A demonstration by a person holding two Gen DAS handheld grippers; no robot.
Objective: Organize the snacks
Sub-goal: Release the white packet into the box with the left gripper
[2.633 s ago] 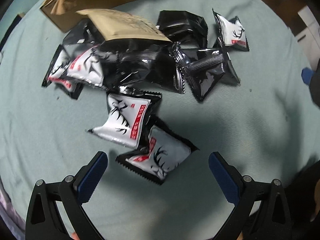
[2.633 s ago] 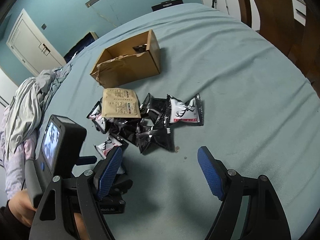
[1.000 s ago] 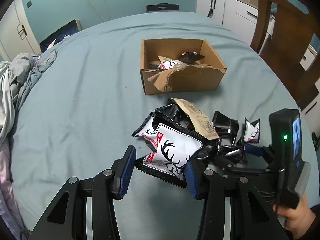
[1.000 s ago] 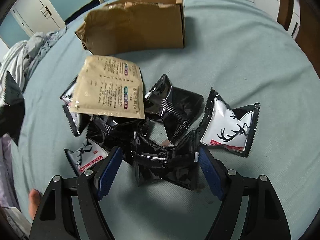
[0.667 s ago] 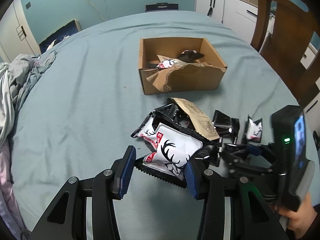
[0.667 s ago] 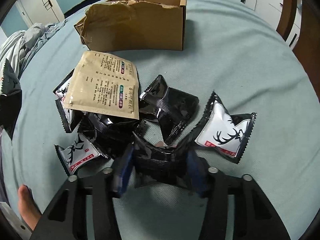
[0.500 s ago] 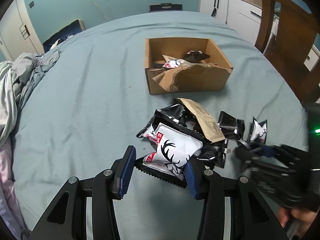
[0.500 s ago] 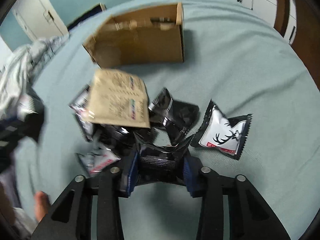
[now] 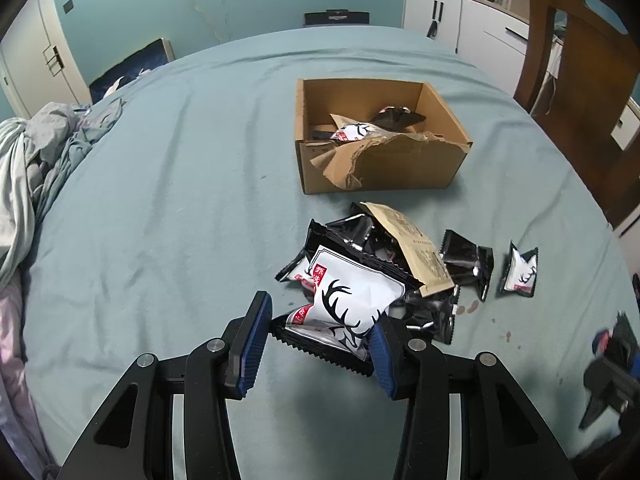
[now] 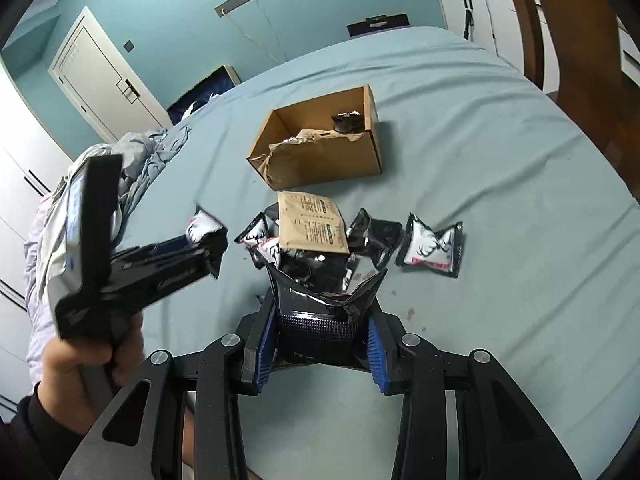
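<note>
Both claws point(image 9: 318, 334) point(image 10: 322, 338) angled downward, each gripping a packet.

Soft, even room light fills both views, bright enough to read print on the tan sachet point(image 10: 311, 222). Shadows are faint: a dim patch falls on the bed point(image 9: 160, 208) under the left gripper point(image 9: 320, 334), another under the right gripper point(image 10: 322, 342). Glare streaks the black packet point(image 10: 324, 304) and the foil packs point(image 9: 466, 258). Fisheye bending curves the bed's edge and the chair point(image 9: 580, 80), and black vignette fills the corners. In the left view the right gripper point(image 9: 612, 364) smears with motion blur; in the right view the left gripper point(image 10: 204, 236) is slightly soft.
</note>
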